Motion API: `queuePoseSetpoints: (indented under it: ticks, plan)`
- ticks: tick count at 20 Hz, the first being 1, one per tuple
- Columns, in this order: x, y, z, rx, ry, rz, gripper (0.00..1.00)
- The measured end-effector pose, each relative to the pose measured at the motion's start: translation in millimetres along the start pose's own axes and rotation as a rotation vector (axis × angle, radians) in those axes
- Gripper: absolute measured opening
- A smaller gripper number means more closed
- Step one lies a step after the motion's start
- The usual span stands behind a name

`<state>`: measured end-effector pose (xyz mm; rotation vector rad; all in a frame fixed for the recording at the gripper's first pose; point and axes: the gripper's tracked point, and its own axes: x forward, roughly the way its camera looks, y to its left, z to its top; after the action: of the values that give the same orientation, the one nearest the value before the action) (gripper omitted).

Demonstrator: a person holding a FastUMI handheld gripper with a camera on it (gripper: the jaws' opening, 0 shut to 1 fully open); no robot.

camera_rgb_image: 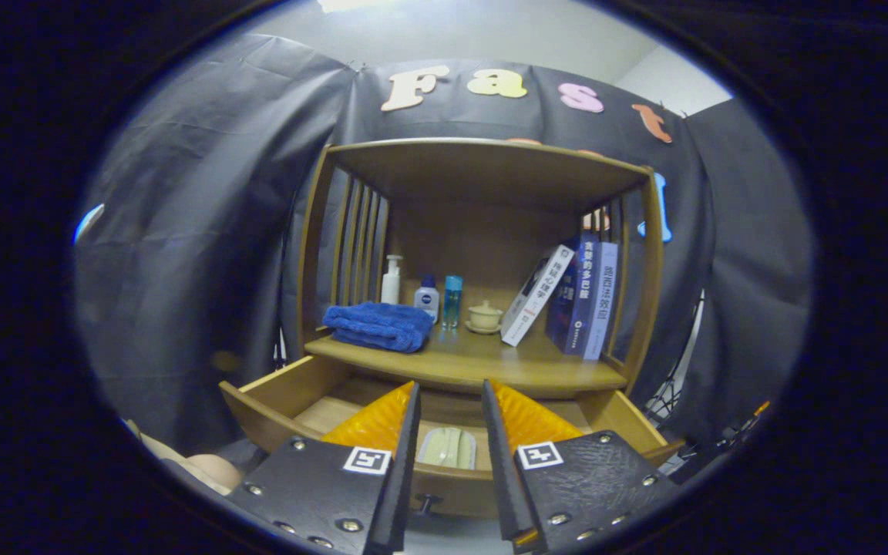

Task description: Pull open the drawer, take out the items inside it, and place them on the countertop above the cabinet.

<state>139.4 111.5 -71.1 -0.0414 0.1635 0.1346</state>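
Over the pulled-out drawer (274,397), hand-held gripper (450,405) hangs with fingers spread and empty, pale green item (448,449) on the drawer floor between them; retrieval step, next: descend, clamp, lift to counter (482,362).

The wooden cabinet's countertop (490,368) carries a folded blue towel (379,325) at left, then a white pump bottle (391,280), a small white-and-blue bottle (427,297), a teal bottle (452,301), a lidded cup (484,316) on its saucer, and leaning books (567,297) at right.

The gripper (450,401) hangs with fingers parted above the pulled-out drawer (290,397).
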Motion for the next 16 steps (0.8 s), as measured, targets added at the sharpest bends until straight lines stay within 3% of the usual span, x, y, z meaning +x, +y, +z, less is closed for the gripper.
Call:
queuePoseSetpoints:
  ticks: [6, 16]
  plan:
    - [46.8, 6.9, -14.1, 0.010, 0.095, 0.056, 0.43]
    - [99.2, -7.8, -118.1, -0.033, 0.553, 0.074, 0.43]
